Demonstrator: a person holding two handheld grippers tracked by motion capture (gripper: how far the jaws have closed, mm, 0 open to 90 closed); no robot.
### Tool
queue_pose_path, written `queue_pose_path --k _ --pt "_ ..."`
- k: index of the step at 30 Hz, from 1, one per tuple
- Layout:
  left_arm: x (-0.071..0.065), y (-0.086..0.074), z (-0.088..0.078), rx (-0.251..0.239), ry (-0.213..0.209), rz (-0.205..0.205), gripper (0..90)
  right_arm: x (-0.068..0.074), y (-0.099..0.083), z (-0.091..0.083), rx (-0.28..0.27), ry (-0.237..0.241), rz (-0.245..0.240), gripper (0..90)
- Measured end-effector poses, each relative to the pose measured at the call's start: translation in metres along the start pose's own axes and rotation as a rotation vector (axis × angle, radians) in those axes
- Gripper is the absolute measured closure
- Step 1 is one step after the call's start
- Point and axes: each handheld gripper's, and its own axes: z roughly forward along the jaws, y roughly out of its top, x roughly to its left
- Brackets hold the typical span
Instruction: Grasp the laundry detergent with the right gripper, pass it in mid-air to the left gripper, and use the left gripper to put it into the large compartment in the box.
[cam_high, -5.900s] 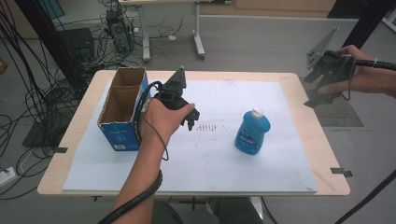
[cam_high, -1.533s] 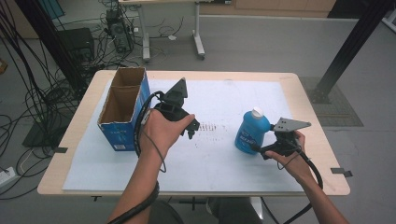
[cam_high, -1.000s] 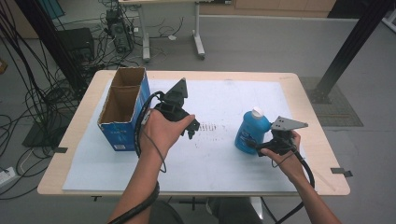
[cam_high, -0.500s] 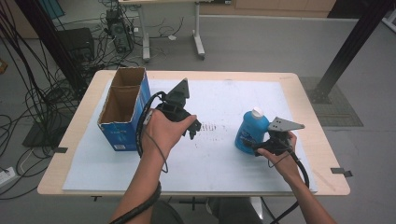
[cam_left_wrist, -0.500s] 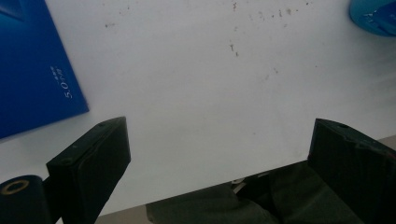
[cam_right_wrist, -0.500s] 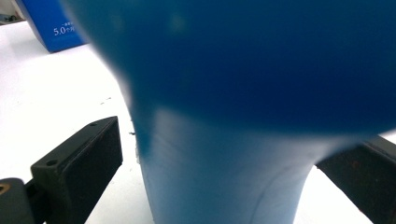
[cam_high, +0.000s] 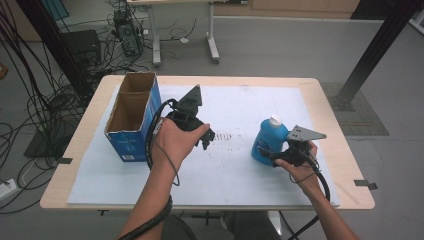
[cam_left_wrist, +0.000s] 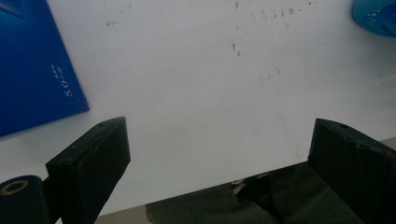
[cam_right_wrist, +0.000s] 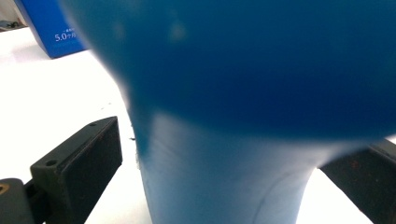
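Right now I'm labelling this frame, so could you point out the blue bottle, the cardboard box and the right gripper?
blue bottle (cam_high: 267, 141): high view, on its blue body.
cardboard box (cam_high: 127, 145): high view, on its blue front wall.
right gripper (cam_high: 267, 154): high view, between its jaw tips at the bottle's base.

A wooden table (cam_high: 340, 165) carries a white sheet (cam_high: 235, 170), with blue box (cam_high: 131, 120) and blue bottle (cam_high: 269, 140) on it.
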Motion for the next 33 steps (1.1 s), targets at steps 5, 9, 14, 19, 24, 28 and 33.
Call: queue_pose_path --k 5,9,14,19,24,28,33 --pt "-0.0004 0.0003 -0.0009 -0.001 0.0 0.002 6.1 0.0003 -0.0001 0.0003 -0.001 0.0 -0.002 1.4" --pt "-0.0005 0.0002 -0.0005 -0.002 0.0 0.0 6.1 0.0007 -0.0005 0.0003 -0.002 0.001 -0.001 1.3" --pt "-0.0004 0.0 -0.0001 -0.002 -0.001 0.0 6.1 0.0008 -0.0005 -0.0001 -0.005 0.0 0.0 1.3" --pt "-0.0005 0.0 -0.0006 -0.001 0.0 0.001 6.1 0.0006 -0.0003 -0.0006 -0.008 0.001 -0.003 1.3" --pt "-0.001 0.0001 -0.0012 -0.003 0.001 0.002 6.1 0.0013 -0.0007 -0.0007 -0.01 0.002 -0.004 1.3" --pt "-0.0016 0.0002 -0.0013 -0.005 0.001 0.0 6.1 0.0013 -0.0011 -0.0008 -0.011 0.002 -0.005 1.3" --pt "-0.0017 0.0007 -0.0013 -0.004 0.002 0.003 6.1 0.0007 -0.0012 -0.0013 -0.011 0.001 -0.006 1.3"
